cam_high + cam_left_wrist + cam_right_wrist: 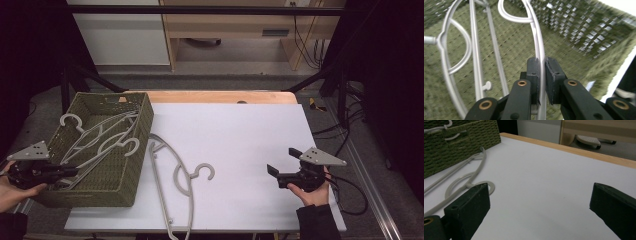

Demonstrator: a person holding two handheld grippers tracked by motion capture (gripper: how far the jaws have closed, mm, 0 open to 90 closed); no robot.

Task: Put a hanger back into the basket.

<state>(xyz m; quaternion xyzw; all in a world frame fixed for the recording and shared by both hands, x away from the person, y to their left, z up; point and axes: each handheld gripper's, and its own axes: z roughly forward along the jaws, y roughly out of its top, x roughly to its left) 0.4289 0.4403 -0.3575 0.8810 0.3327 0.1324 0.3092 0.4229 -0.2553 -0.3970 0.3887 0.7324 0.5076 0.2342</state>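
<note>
The left gripper [540,82] is clamped on the thin rim of a grey hanger [537,47], which lies inside the green woven basket [142,117] at the table's left side, with a second hanger [82,131] beside it. In the high view this gripper [72,171] reaches in over the basket's near left corner. The right gripper [280,162] hovers over the white tabletop [240,135] with its jaws spread wide and nothing between them. A third hanger [182,180] lies flat on the table just beside the basket. No writing or brand mark is legible on any of these, though the dim light may hide small print.
</note>
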